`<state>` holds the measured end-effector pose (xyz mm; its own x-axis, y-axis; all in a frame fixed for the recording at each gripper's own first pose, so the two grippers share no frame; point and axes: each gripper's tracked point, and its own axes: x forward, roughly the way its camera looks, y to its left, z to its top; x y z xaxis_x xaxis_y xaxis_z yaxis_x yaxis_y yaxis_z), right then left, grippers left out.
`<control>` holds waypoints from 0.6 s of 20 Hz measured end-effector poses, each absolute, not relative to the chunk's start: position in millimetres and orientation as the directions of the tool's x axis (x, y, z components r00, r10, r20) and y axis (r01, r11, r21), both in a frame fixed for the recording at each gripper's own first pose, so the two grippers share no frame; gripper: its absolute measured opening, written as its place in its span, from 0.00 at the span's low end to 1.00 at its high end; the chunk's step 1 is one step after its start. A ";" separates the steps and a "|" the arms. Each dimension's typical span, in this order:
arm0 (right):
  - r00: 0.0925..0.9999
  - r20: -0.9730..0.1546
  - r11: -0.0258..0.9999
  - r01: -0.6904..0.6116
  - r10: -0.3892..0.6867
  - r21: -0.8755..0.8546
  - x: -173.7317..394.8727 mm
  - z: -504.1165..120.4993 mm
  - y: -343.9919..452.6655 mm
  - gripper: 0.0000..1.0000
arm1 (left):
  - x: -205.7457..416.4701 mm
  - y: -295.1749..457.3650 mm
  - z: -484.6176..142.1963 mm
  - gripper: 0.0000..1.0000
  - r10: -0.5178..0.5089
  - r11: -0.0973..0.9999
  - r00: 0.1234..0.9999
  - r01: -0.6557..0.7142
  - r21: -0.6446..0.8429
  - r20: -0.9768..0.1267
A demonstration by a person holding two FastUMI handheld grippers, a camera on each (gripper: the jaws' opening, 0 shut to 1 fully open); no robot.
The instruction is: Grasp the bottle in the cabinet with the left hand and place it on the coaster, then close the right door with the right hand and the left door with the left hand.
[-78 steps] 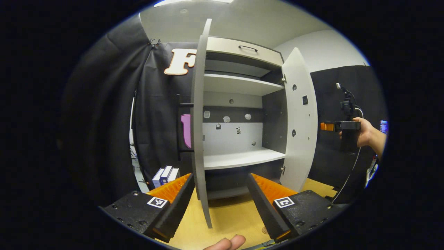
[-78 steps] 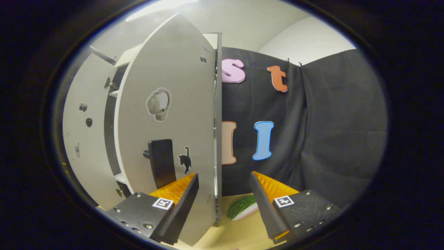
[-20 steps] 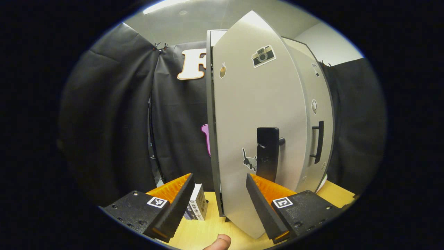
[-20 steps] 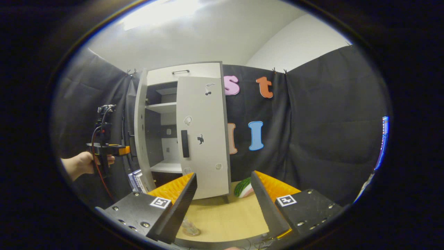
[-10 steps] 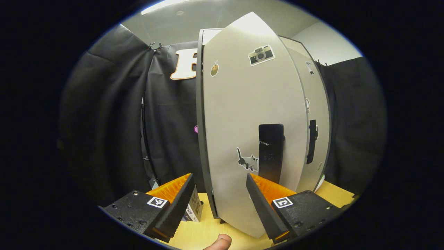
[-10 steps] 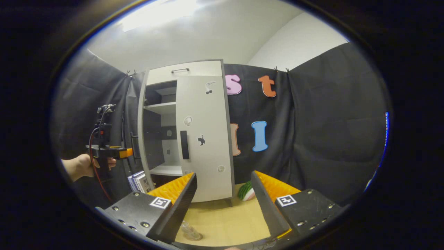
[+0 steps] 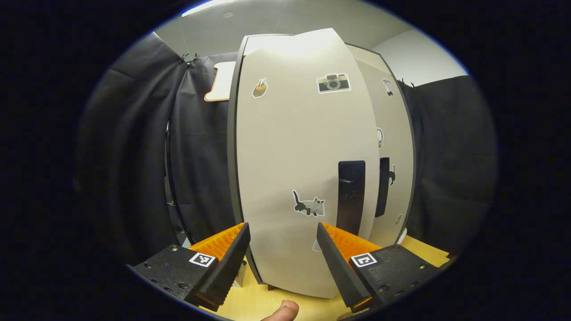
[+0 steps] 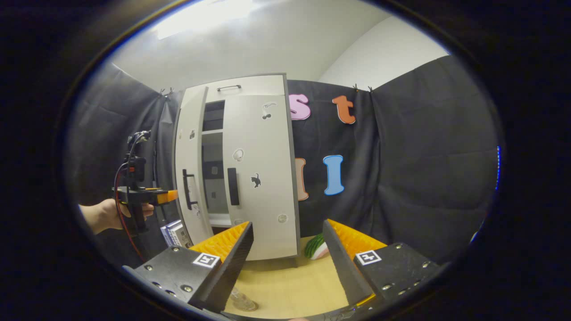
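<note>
In the left gripper view the left gripper has its fingers spread wide with nothing between them, just in front of the left door. Half a second ago that door stood more edge-on; now its face is turned squarely toward the camera, showing a camera sticker, a cat sticker and a dark upright handle. In the right gripper view the left door is swung most of the way in, leaving a narrow gap to the right door, whereas a second ago the shelves were open to view. The right door lies flat against the cabinet front as before.

The right gripper is also wide apart and empty, well back from the cabinet. Below its left finger, near the front edge of the wooden table, stands the clear bottle; only its base shows, and I cannot tell whether a coaster lies under it.

Farther off, a hand holds the left gripper beside the left door. A watermelon-slice toy lies on the table by the cabinet's right corner, small boxes by its left. Black cloth walls stand behind.
</note>
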<state>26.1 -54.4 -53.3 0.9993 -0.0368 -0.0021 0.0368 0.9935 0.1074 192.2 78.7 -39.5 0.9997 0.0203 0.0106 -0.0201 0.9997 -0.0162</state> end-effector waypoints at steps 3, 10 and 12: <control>0.999 0.001 0.992 0.040 -0.041 0.121 18.0 -47.1 -57.0 0.95 | 198.4 64.2 -32.4 0.95 0.017 0.999 1.000 -0.017 -0.028 0.017; 0.999 0.041 0.994 0.008 -0.013 0.109 -8.1 -21.0 -52.0 0.95 | 148.1 37.2 -11.4 0.95 0.006 0.999 1.000 -0.006 -0.047 0.019; 0.998 0.053 0.992 -0.031 0.025 0.120 -13.7 -15.5 -44.1 0.95 | 127.1 35.5 -9.5 0.96 0.017 0.999 1.000 -0.017 -0.040 0.014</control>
<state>-13.7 -44.1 -15.5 0.9983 0.0252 0.0526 -0.0314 0.9922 0.1205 127.1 35.5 -9.5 0.9998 0.0172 0.0138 -0.0166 0.9991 -0.0401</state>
